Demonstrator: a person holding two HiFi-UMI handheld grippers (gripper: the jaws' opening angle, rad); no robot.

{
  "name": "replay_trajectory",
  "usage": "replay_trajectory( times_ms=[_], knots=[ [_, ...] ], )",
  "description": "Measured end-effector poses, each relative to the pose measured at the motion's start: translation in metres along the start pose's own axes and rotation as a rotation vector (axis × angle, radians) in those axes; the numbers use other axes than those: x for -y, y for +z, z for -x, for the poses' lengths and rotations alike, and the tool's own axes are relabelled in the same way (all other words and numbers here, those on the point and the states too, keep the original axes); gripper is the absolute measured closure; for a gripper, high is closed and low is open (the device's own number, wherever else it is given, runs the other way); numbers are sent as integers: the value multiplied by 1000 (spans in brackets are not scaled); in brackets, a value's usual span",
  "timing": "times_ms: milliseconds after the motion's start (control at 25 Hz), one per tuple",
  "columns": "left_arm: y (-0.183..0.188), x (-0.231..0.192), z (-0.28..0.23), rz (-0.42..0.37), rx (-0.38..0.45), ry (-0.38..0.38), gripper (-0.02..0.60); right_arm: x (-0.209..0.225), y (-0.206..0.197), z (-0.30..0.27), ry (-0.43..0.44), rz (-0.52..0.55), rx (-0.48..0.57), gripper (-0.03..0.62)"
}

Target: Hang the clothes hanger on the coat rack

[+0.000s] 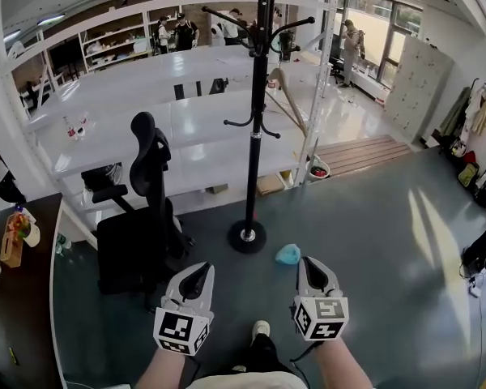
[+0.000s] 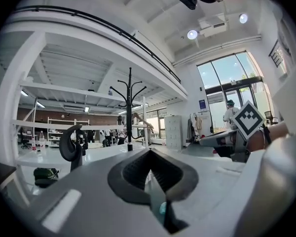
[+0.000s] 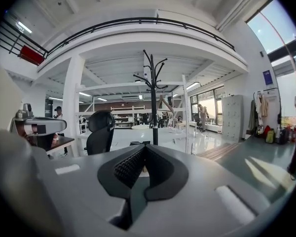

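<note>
A grey floor (image 1: 373, 217) fills most of the head view, with long white shelving (image 1: 146, 128) running across the room behind it. A tall black metal coat rack (image 1: 255, 136) stands upright on its round base in the middle of the floor, straight ahead of the person. To its left, a black high-backed office chair (image 1: 142, 217) stands near it but apart from it. A dark tabletop (image 1: 16, 314) runs along the left edge and carries a few small items.

Low in the head view, the two hand-held grippers are held side by side and well short of the rack. The left hand-held gripper (image 1: 198, 272) has its jaw tips pressed together with nothing between them. The right hand-held gripper (image 1: 306, 264) is likewise closed up and empty, its ribbed pads meeting.

The pale wooden clothes hanger (image 1: 290, 104) hangs tilted by the rack's upper arms, on the right of the pole in the head view. It is far from both grippers.

A small crumpled light-blue item (image 1: 288, 254) lies on the floor just right of the rack's base. The toe of a white shoe (image 1: 261, 328) shows between the grippers.
</note>
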State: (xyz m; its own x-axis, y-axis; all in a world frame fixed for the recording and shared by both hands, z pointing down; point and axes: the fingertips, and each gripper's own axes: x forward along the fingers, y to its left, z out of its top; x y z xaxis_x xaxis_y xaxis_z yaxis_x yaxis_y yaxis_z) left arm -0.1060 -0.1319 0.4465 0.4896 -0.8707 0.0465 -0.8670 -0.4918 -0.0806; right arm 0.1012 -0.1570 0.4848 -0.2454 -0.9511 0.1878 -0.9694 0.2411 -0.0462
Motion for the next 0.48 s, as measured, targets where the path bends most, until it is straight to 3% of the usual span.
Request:
replay_trajectory(
  times_ms=[480],
  knots=[
    [-7,30,98,21,-3,-42,581,-59,-22,100,-16,29,-29,568]
  ],
)
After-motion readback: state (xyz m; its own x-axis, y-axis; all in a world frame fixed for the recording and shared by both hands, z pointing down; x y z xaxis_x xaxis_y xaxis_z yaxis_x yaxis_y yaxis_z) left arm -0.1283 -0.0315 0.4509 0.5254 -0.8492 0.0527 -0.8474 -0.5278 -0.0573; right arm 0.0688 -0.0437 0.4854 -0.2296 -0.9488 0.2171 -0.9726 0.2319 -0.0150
